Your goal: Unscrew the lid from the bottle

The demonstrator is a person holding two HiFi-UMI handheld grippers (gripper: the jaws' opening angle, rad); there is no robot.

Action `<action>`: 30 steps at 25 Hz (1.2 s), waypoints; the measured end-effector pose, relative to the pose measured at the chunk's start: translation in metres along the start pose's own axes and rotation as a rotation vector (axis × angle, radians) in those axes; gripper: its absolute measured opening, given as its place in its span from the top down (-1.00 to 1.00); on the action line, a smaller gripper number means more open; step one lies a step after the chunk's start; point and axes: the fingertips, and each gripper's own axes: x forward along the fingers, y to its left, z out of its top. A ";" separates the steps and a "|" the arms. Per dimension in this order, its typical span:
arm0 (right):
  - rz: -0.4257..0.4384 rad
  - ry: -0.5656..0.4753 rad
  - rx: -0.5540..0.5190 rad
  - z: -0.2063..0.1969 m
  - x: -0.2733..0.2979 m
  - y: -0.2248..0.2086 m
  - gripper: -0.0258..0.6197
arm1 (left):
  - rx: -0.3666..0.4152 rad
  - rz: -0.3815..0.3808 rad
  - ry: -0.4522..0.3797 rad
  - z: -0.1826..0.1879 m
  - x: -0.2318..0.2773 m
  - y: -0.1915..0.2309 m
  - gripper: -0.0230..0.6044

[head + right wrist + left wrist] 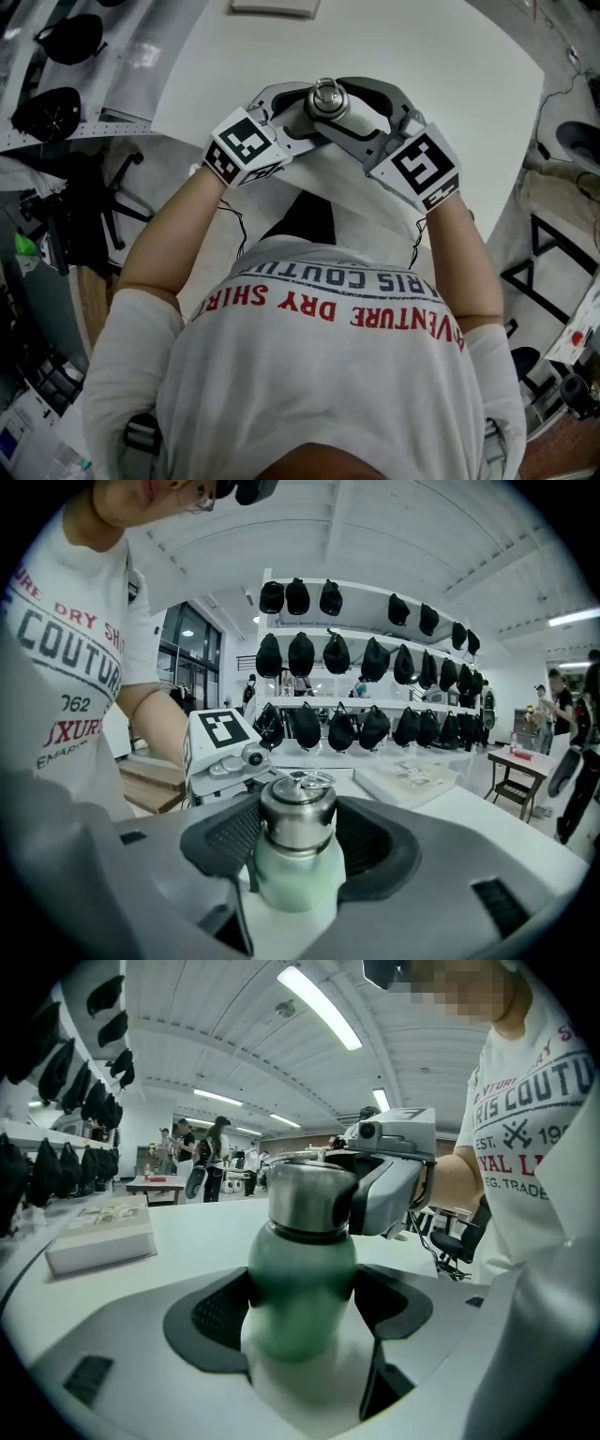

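Note:
A pale green bottle with a steel lid stands upright near the white table's front edge. In the head view the ringed lid shows between both grippers. My left gripper comes in from the left, and its dark pads press on the green body from both sides. Higher up, my right gripper comes from the right and its pads sit against the steel lid. The bottle's base is hidden behind the jaws.
A flat boxed book lies farther back on the table. A wall rack of black caps stands behind. An office chair is beside the table's left edge. People stand far off.

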 end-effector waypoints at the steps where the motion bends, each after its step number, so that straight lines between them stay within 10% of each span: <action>1: 0.015 0.002 -0.012 0.000 0.000 0.000 0.14 | 0.008 -0.017 0.006 0.000 0.000 -0.001 -0.21; 19: 0.351 -0.031 -0.105 0.005 -0.006 0.007 0.14 | 0.175 -0.301 0.105 0.000 0.004 -0.008 -0.21; 30: 0.407 -0.021 -0.084 0.007 -0.004 0.006 0.12 | 0.174 -0.322 0.099 -0.001 0.002 -0.005 -0.21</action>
